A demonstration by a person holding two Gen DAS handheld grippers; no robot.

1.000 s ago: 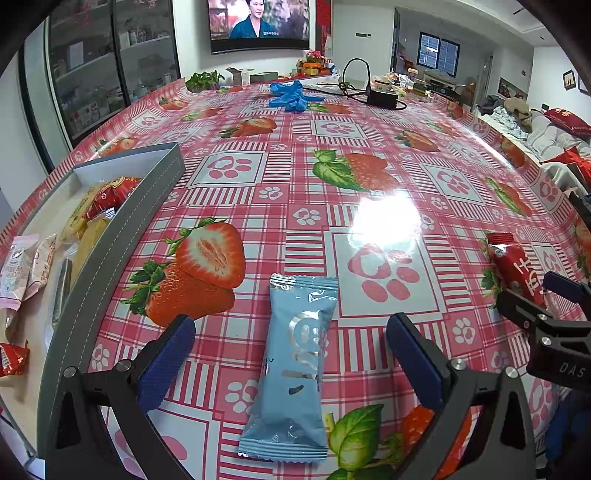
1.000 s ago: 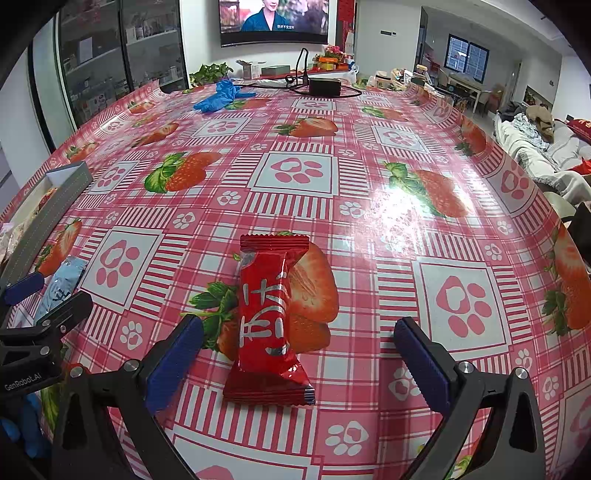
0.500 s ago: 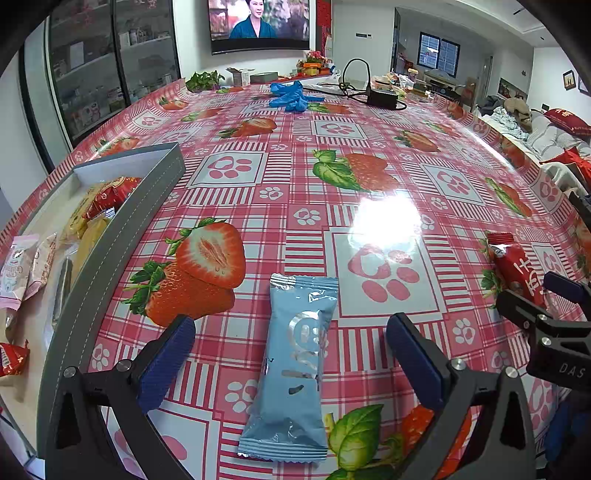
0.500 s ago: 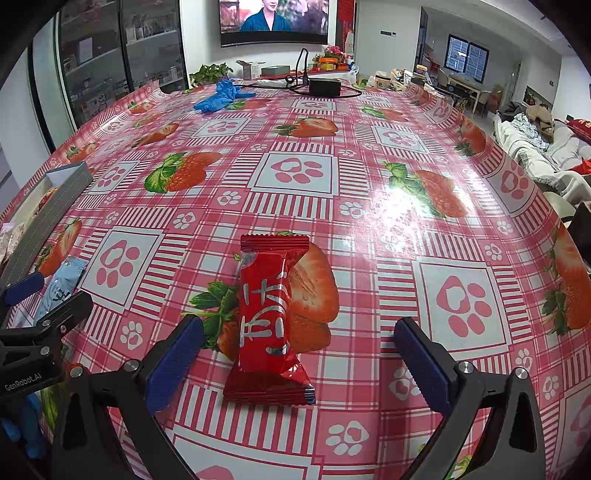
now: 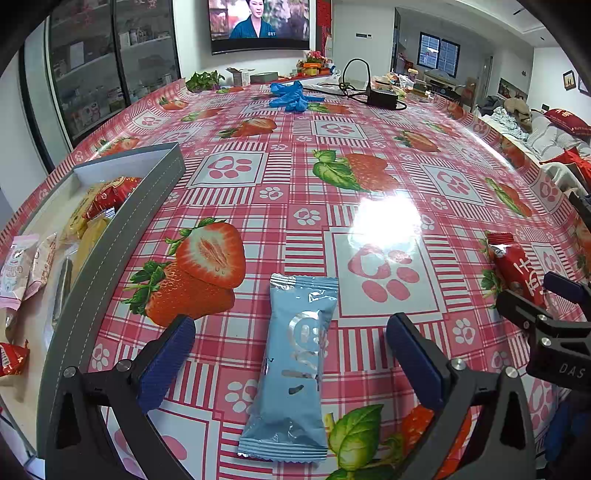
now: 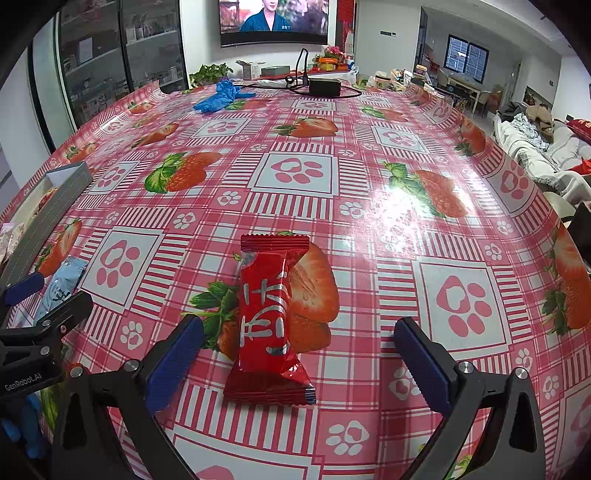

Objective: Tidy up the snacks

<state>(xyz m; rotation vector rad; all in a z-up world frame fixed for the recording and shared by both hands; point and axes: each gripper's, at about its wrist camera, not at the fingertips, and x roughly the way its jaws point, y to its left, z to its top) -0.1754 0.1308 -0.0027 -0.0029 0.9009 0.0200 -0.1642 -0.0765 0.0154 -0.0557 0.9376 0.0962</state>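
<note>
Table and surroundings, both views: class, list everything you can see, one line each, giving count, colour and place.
Blue packet: one, light blue, flat between the left claw's fingers.
Red packet: one, red, flat between the right claw's fingers.
Box: one, grey, left edge, holding several snacks.
Gloves: blue heap, far end.
Adapter: one, black, far end, cabled.
Tablecloth: red check, strawberries.
TV: one, back wall.
Left claw: open.
Right claw: open.

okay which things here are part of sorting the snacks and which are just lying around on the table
Part of the job: blue snack packet, red snack packet, grey box with snacks in it, left hand-held gripper, right hand-held gripper.

Just lying about: blue gloves, black power adapter and cable, potted plant.
</note>
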